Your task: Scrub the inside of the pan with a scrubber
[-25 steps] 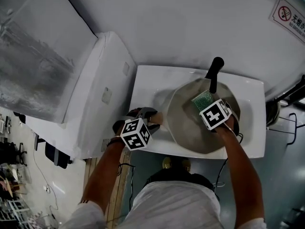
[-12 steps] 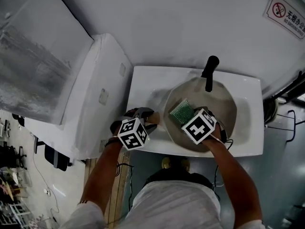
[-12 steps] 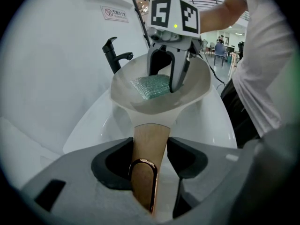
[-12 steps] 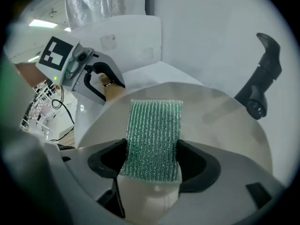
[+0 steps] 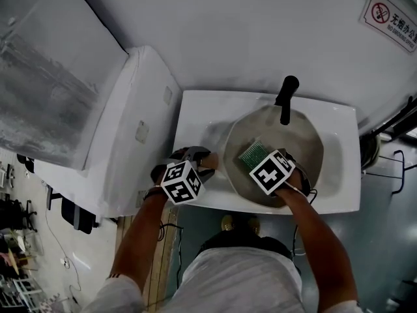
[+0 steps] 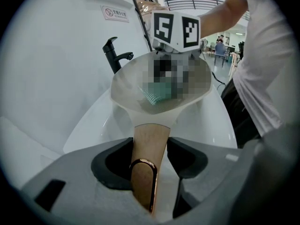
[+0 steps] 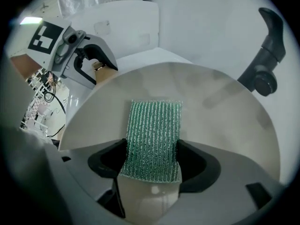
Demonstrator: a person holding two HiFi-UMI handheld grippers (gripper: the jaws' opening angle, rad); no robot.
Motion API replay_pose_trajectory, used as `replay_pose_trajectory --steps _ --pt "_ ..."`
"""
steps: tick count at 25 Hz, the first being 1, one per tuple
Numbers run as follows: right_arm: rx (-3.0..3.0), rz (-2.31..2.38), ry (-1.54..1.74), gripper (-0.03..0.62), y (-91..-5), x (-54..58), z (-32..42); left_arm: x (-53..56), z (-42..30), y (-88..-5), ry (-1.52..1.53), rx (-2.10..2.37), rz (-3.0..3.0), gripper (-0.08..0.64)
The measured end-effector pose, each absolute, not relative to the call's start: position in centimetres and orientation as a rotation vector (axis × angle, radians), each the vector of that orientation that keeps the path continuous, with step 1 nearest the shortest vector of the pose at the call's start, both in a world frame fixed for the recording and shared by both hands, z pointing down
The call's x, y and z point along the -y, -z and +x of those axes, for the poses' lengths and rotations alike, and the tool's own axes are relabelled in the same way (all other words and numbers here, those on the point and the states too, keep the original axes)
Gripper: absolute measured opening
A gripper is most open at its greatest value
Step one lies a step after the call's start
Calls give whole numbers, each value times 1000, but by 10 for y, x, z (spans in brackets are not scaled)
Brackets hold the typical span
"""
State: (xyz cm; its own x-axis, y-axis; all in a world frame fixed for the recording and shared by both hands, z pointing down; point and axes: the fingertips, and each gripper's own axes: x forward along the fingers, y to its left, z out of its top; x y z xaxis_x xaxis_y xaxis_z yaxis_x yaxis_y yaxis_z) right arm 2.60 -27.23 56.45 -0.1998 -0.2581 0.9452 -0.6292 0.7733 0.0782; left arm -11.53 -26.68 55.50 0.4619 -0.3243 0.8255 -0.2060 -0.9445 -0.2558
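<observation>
Right tool point(image 7: 151, 151) holds green scrubber point(image 7: 154, 123) inside pan point(image 7: 215, 121) over white sink point(image 5: 195, 113).

White shirt point(image 5: 238, 282) (2 marker cubes point(image 5: 184, 182))

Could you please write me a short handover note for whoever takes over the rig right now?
Left gripper: shut on the wooden handle of the pan, steadying it.
Right gripper: shut on the green scrubber, whose free end lies inside the pan, toward the handle side.
Things: the pan sits in the white sink, below the black faucet.
Done: both grips made and the scrubber is in the pan. How much has been scrubbed cannot be told.
Left: scrub the whole inside while holding the handle firm.
</observation>
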Motion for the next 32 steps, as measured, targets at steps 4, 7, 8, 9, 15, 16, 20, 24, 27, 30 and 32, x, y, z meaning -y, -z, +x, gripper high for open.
replay_pose_trajectory --steps 4,7,8,9,15,16,20,24,27,30,32 --pt "1745 743 -403 340 -560 279 52 267 -116 -555 1496 -468 -2581 236" --pt "1719 772 -399 339 -554 283 69 266 -116 -555 1492 -467 -2580 236" --pt "1712 781 -398 339 -552 284 74 266 -116 -556 1492 -466 -2581 236" --pt "1705 789 -397 340 -550 285 78 266 -116 -556 1491 -465 -2581 236" --pt "1733 805 -363 339 -532 286 80 266 -116 -555 1494 -461 -2581 236" --pt "1747 801 -352 339 -528 285 75 266 -116 -555 1495 -460 -2581 236" --pt "1801 762 -318 339 -516 276 52 266 -115 -555 1497 -461 -2583 236" --pt "1847 698 -338 340 -518 259 26 266 -115 -555 1497 -465 -2582 236" --pt "1837 662 -349 339 -529 248 18 266 -115 -555 1498 -468 -2581 236" --pt "1814 627 -357 340 -541 240 16 266 -115 -555 1495 -470 -2580 237" --pt "1800 605 -357 340 -548 236 14 266 -115 -555 1495 -472 -2579 237"
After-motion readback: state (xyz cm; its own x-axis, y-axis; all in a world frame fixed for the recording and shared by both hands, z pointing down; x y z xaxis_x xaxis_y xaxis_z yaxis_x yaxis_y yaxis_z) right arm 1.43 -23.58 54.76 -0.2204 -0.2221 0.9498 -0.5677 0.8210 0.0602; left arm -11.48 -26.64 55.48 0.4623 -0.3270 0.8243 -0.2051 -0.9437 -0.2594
